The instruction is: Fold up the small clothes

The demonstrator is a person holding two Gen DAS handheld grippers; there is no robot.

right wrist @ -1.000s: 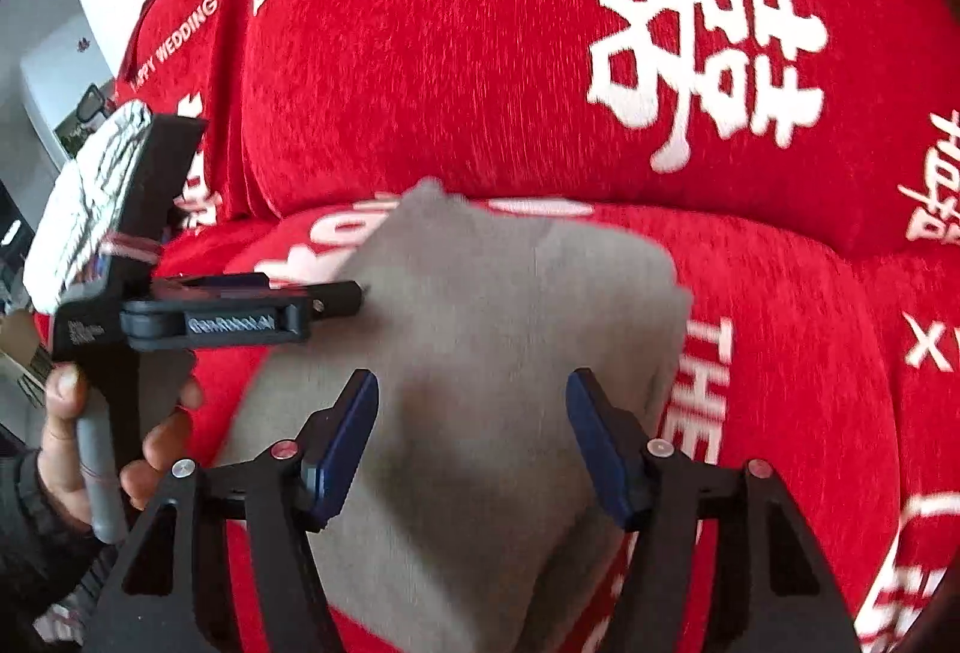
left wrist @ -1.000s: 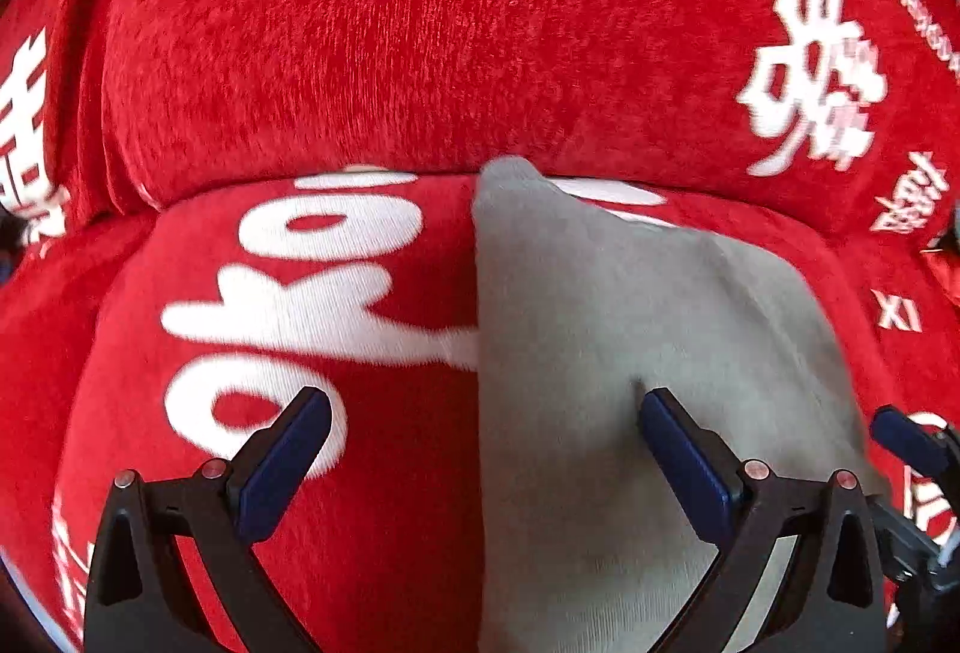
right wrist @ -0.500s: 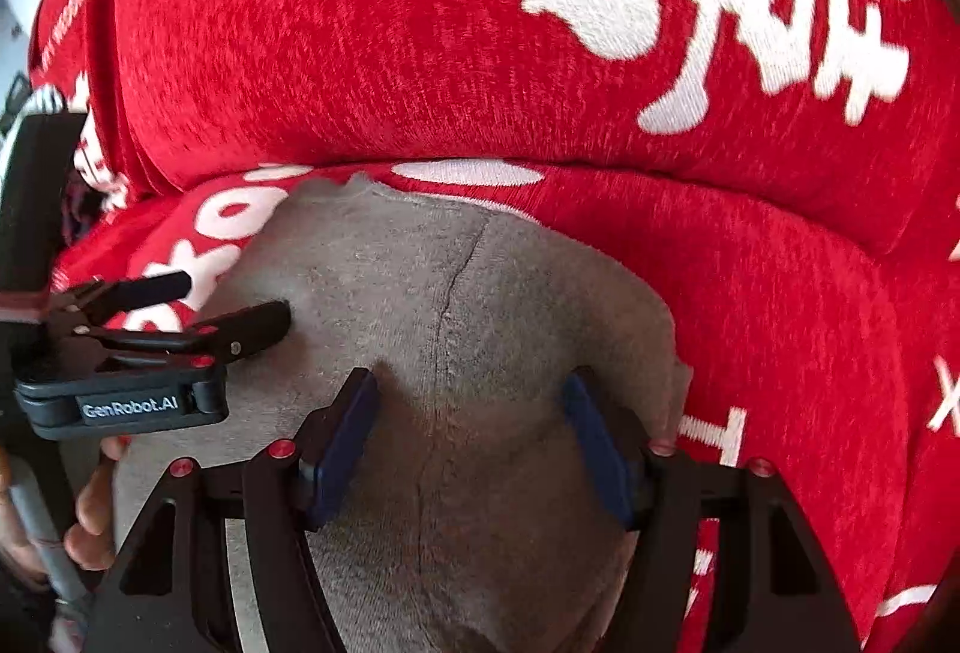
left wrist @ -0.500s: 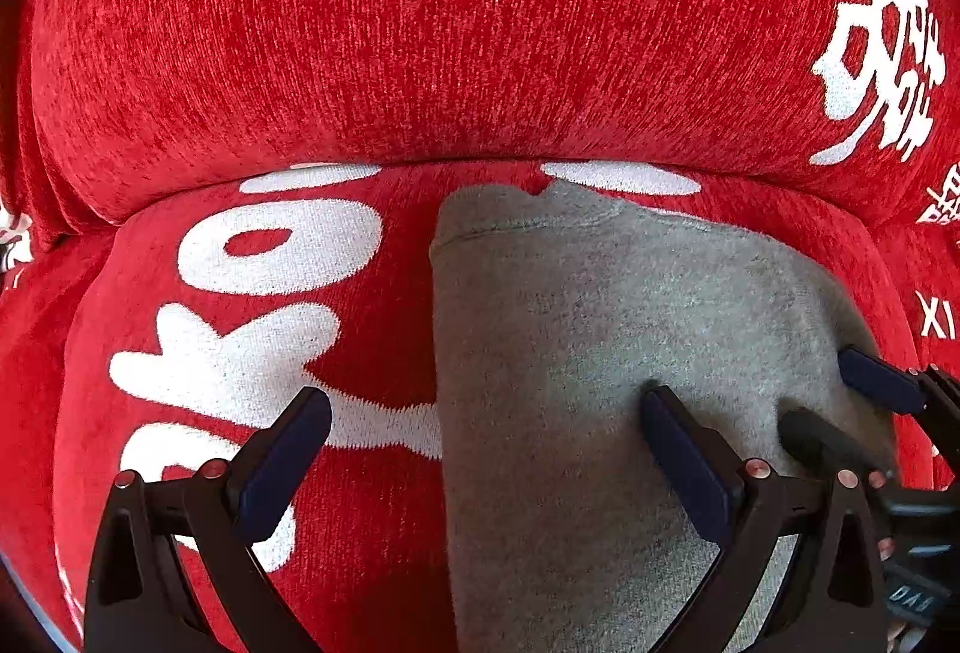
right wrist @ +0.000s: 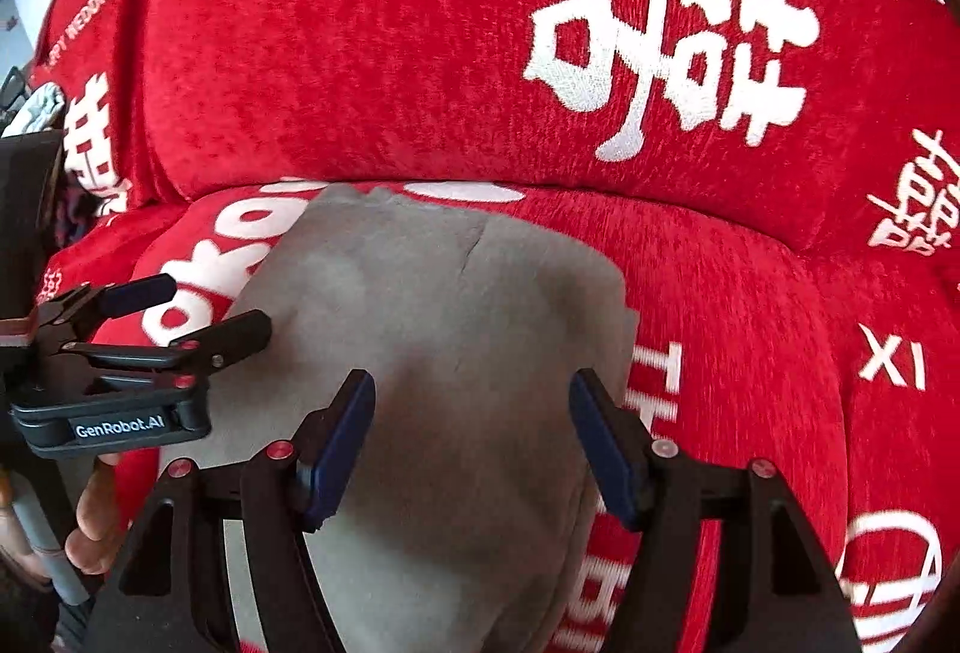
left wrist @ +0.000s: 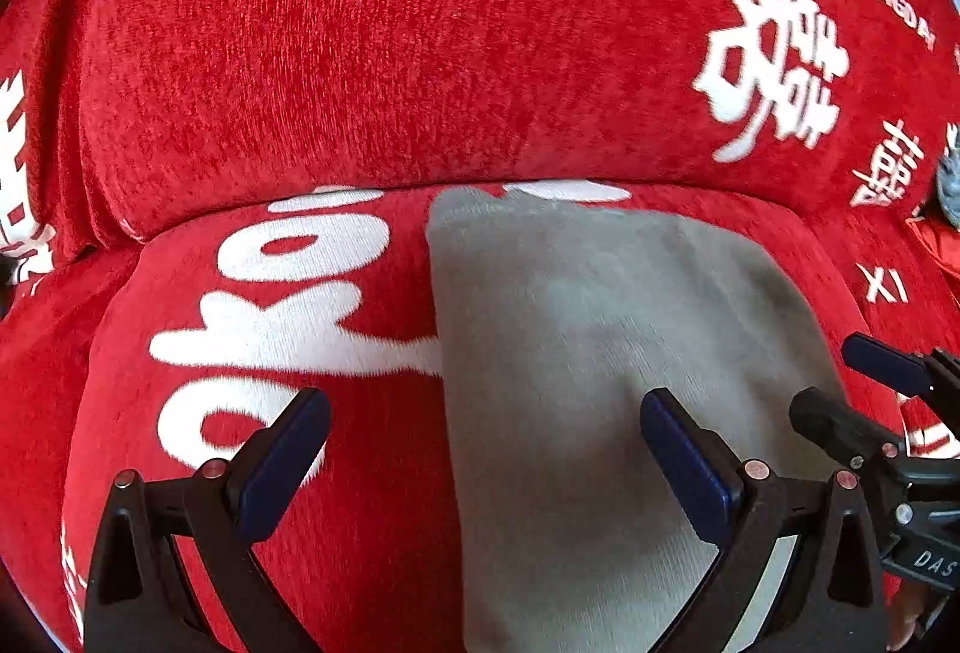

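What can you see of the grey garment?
The grey garment is soft, matte knit fabric, lying folded flat on the red cushion printed with white characters. Its far end reaches the backrest seam and a faint crease runs down its middle. Both tongs hang open over it; whether a finger touches the cloth is unclear.

Your sofa cover (left wrist: 336,71) is red chenille-like cloth, nubbly pile, matt, with flat white woven lettering. The grey garment (right wrist: 456,329) is soft knit, finely fuzzy, matt. Your right gripper (right wrist: 471,440) has matt black plastic arms, dull blue rubbery-looking pads and small shiny metal rivets.
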